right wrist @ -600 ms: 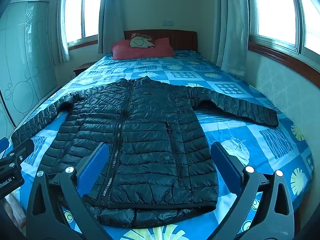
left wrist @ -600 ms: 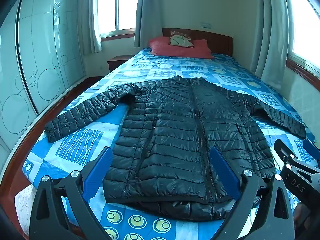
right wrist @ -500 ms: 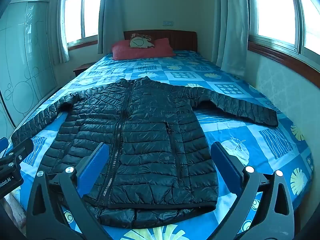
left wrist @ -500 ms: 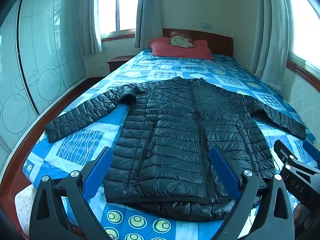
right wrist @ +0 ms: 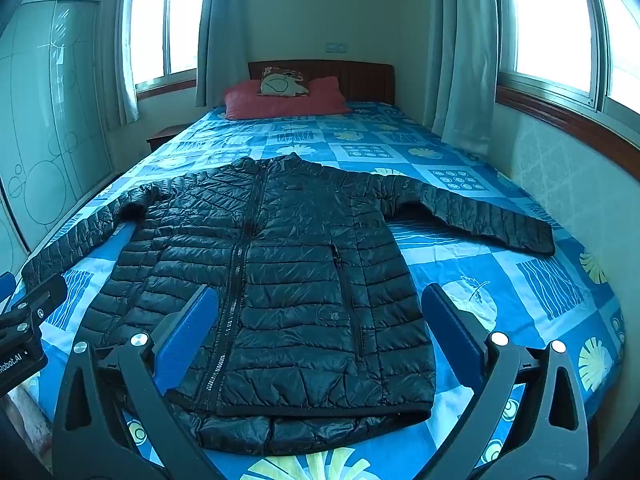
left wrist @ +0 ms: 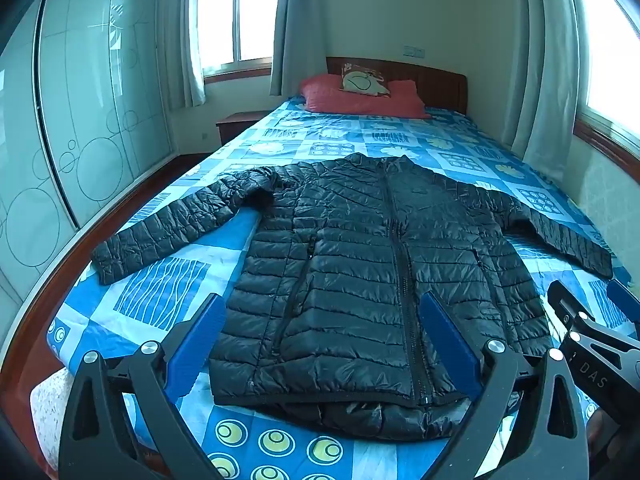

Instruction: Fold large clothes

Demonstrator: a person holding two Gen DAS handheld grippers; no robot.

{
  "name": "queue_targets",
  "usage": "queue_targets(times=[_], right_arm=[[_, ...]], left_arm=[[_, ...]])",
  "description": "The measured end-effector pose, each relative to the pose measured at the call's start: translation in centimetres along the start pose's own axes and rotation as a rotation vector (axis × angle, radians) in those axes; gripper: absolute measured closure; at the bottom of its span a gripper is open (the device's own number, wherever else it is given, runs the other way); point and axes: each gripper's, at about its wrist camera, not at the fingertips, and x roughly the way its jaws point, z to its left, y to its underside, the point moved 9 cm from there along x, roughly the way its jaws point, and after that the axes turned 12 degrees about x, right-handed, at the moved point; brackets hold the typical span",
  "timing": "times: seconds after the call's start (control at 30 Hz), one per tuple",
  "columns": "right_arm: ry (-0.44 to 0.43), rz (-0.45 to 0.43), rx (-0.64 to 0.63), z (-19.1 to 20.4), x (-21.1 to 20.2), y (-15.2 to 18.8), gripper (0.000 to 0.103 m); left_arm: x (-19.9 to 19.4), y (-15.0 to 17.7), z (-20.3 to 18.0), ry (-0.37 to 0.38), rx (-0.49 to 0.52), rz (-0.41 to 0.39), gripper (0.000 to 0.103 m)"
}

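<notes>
Black quilted puffer jacket (left wrist: 372,272) flat on blue patterned bed (right wrist: 540,292), hem at foot edge, long axis toward headboard. Your left gripper (left wrist: 320,344) and right gripper (right wrist: 320,336): fingers spread, empty, above hem; each nearer its own sleeve.

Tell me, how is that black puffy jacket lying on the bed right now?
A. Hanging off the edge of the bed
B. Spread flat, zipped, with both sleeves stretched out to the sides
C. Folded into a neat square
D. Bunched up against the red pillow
B: the black jacket lies flat on the blue patterned bedspread, zipped, sleeves out to both sides, well short of the red pillow.
</notes>
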Motion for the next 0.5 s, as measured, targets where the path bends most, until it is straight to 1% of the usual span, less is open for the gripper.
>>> queue_targets(times=[0.5], right_arm=[[0.0, 0.003, -0.016, 0.23, -0.33, 0.27, 0.002]], left_arm=[[0.12, 0.26, -0.02, 0.003, 0.001, 0.008, 0.006]])
